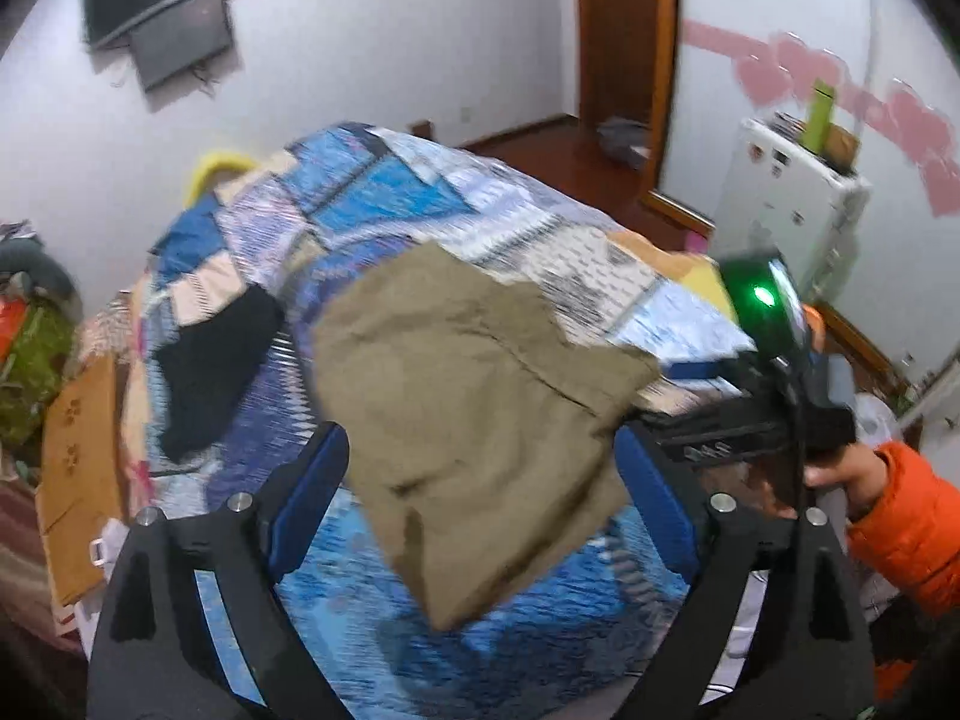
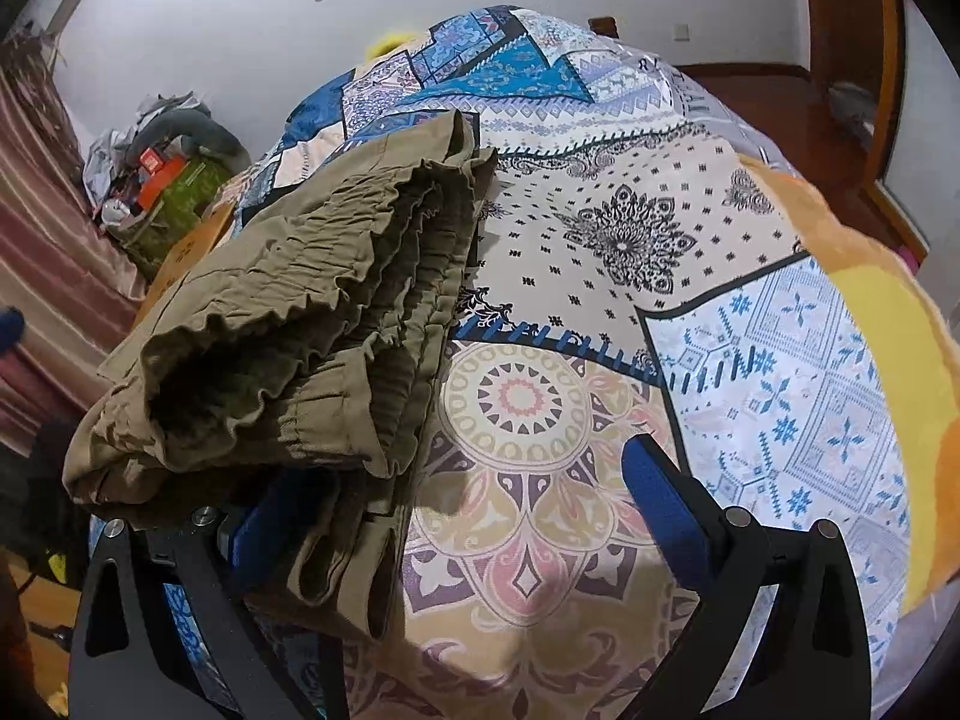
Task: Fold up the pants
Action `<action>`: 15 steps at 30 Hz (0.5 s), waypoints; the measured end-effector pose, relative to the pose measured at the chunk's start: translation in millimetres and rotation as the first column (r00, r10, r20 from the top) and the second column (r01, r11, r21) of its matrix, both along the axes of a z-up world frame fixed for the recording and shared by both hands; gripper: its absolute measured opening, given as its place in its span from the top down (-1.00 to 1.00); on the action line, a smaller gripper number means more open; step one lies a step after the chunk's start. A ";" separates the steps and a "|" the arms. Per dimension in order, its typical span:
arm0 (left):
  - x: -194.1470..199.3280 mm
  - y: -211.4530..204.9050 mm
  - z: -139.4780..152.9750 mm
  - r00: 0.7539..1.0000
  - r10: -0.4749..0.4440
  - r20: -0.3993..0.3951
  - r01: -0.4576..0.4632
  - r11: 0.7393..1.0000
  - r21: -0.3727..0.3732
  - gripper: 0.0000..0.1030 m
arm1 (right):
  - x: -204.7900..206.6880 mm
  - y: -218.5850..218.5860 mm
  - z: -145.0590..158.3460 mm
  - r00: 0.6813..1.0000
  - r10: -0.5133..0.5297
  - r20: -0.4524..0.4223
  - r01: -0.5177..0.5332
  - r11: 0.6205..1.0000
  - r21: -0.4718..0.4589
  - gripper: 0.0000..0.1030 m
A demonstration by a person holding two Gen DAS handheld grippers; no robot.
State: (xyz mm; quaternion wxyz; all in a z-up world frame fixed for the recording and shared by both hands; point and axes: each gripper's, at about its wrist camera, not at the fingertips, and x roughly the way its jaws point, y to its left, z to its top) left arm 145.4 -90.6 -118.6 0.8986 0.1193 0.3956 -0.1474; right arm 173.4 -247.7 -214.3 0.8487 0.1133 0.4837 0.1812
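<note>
In the left wrist view, a cardboard box (image 1: pixel 78 468) stands beside the left edge of the bed, and a dark garment (image 1: pixel 216 372) lies flat on the patterned bedspread (image 1: pixel 372 192) near that edge. The left gripper (image 1: pixel 480 504) is spread wide, its blue pads (image 1: pixel 312 498) apart, with nothing clamped between them. The olive pants (image 1: pixel 480 414), folded into a compact bundle, sit on the bedspread between and beyond the two pads; this view is motion-blurred, so contact with either pad cannot be confirmed. To the right, the other gripper unit, with a green light, reaches the right edge of the bundle, carried by a hand (image 1: pixel 852 474) in an orange sleeve. In the right wrist view, the folded pants (image 2: pixel 288 324) occupy the left side, elastic waistband layers stacked and facing the camera, draped over the left pad. The right gripper (image 2: pixel 462 516) is released, its right pad (image 2: pixel 666 510) well clear of the fabric above the bedspread (image 2: pixel 780 372). A white appliance (image 1: pixel 792 192) stands at the far right wall.
</note>
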 end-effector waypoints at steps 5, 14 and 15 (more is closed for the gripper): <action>44.5 29.8 0.8 0.990 0.130 0.048 -0.130 0.992 0.001 -0.91 | -2.5 1.1 3.5 1.000 0.003 0.013 -0.002 1.000 -0.020 -0.94; 154.5 57.0 -55.6 0.956 0.234 -0.176 -0.242 0.970 -0.024 -0.91 | -5.2 -7.4 2.8 1.000 0.008 0.018 -0.008 1.000 0.004 -0.94; 165.5 53.9 -63.7 0.953 0.227 -0.199 -0.233 0.972 -0.010 -0.91 | -4.8 -7.6 2.3 1.000 0.011 0.016 -0.011 1.000 0.007 -0.94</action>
